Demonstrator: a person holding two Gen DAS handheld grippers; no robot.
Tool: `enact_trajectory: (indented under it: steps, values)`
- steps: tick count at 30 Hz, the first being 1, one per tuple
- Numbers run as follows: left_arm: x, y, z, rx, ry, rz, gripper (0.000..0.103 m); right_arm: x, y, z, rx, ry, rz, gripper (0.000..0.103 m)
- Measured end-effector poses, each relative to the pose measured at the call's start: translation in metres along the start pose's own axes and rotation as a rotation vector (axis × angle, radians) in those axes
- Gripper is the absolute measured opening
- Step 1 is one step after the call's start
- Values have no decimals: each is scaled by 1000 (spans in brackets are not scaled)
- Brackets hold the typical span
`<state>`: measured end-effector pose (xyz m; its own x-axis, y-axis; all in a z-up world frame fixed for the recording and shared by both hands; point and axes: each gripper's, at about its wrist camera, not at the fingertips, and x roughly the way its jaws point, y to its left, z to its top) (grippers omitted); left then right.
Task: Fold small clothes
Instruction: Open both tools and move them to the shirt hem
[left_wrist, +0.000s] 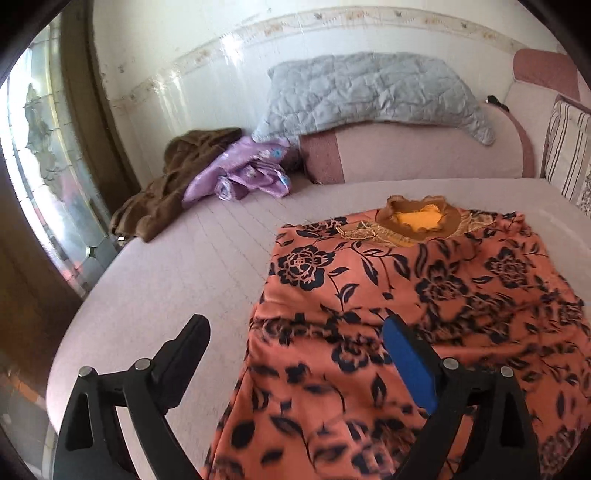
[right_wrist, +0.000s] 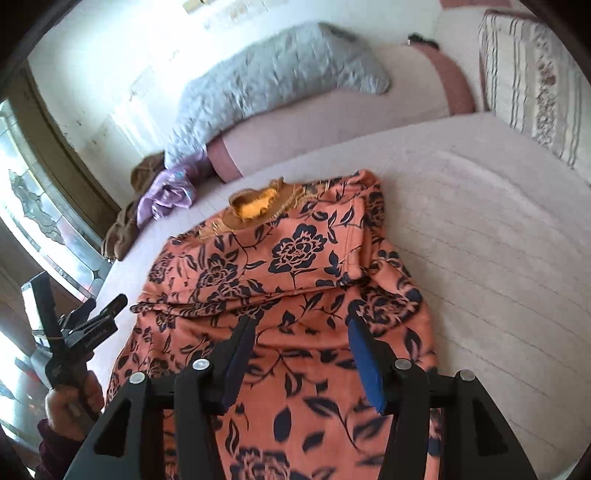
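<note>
I see the orange top with black flower print (left_wrist: 424, 295) lying flat on the pale pink bed cover (left_wrist: 177, 266), collar away from me. My left gripper (left_wrist: 295, 328) hangs spread wide over its left edge, holding nothing. My right gripper (right_wrist: 301, 325) hangs spread above its middle, holding nothing.

Soft matt orange cloth with dark floral print on the garment (left_wrist: 424, 295). Ribbed, matt pink fabric over the bed (left_wrist: 177, 266). Quilted grey cloth on the pillow (left_wrist: 369, 88). Shiny lilac satin (left_wrist: 243, 173). Matt black plastic fingers (right_wrist: 373, 354), blue pads, metal pins.
</note>
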<state>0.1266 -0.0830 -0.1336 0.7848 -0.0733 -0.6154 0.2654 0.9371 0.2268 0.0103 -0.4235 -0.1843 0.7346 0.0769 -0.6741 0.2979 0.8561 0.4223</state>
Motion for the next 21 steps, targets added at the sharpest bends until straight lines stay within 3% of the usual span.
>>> enact_trajectory:
  steps: [4, 11, 21]
  values:
    - [-37, 6, -4, -31, -29, -37, 95, -30, 5, -9, -27, -68, 31, 57]
    - [-99, 14, -7, -59, -89, -15, 95, -49, 7, -12, -39, -125, 82, 57]
    - [-151, 15, -5, -94, -113, -19, 95, -68, -3, -15, -30, -177, 140, 58]
